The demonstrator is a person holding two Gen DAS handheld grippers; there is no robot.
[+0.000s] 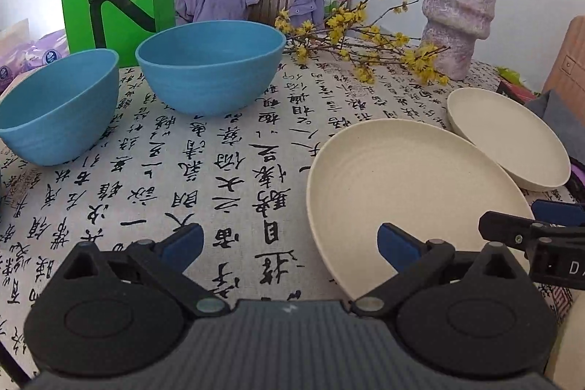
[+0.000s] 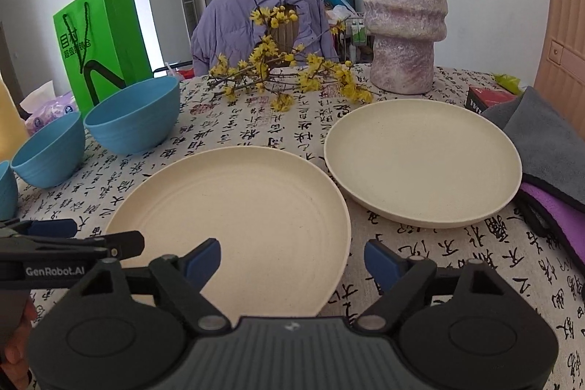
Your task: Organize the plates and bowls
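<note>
Two cream plates lie on the table: a near plate (image 1: 409, 196) (image 2: 234, 207) and a far plate (image 1: 508, 137) (image 2: 424, 159), apart. Two blue bowls stand upright at the left: a larger one (image 1: 212, 68) (image 2: 135, 116) and a smaller one (image 1: 55, 108) (image 2: 47, 152). A third blue bowl's edge (image 2: 5, 189) shows at the far left. My left gripper (image 1: 290, 243) is open and empty, low over the cloth, its right finger over the near plate's rim. My right gripper (image 2: 292, 256) is open and empty, straddling the near plate's right rim. It also shows in the left wrist view (image 1: 530, 229).
A calligraphy-print cloth (image 1: 219, 170) covers the table. A stone-look vase (image 2: 406, 17) and yellow flower branches (image 2: 285, 75) lie at the back. A green bag (image 2: 98, 39) stands back left. Grey and purple cloths (image 2: 548, 148) lie at the right edge.
</note>
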